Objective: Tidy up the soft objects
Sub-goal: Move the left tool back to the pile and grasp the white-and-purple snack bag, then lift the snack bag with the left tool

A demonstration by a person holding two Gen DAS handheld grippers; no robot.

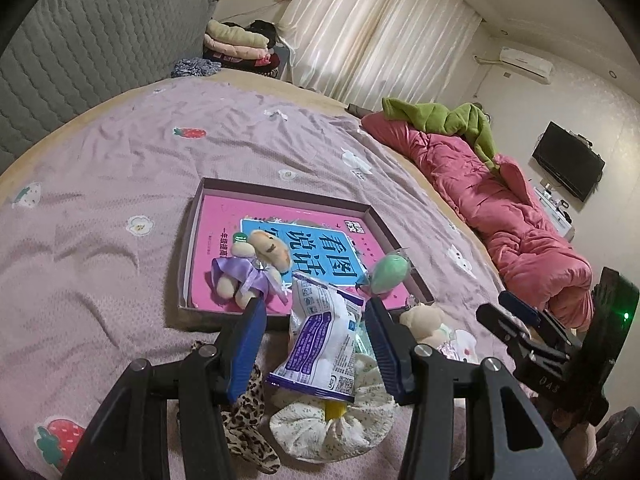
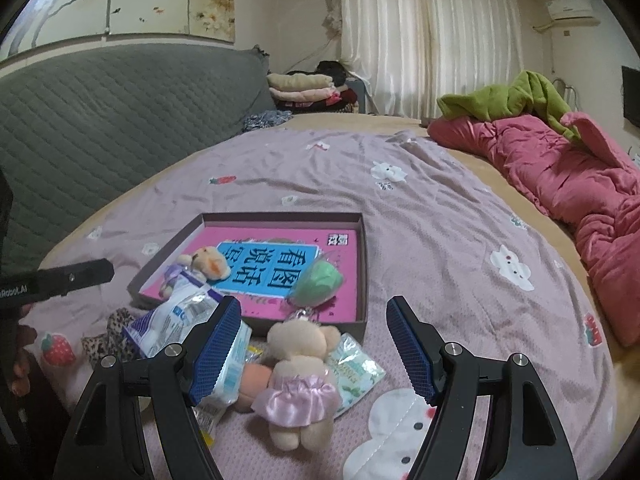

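Observation:
A shallow box (image 1: 280, 196) lined with a pink book lies on the bed. In it are a bear in a purple dress (image 1: 256, 268) and a green plush (image 1: 390, 272). My left gripper (image 1: 313, 306) is open around a white and purple packet (image 1: 324, 344); there is a gap at its left pad. Under the packet lie a leopard scrunchie (image 1: 248, 412) and a floral scrunchie (image 1: 352, 420). My right gripper (image 2: 313, 306) stands wide open above a bear in a pink dress (image 2: 296, 380), which lies in front of the box (image 2: 364, 264). A peach ball (image 2: 254, 380) and a green sachet (image 2: 352, 368) flank that bear.
A pink quilt (image 2: 560, 168) with a green garment (image 2: 512, 100) fills the bed's right side. The grey headboard (image 2: 100, 120) is at the left, with folded clothes (image 2: 300, 88) beyond it. A hand (image 2: 20, 360) shows at the left edge.

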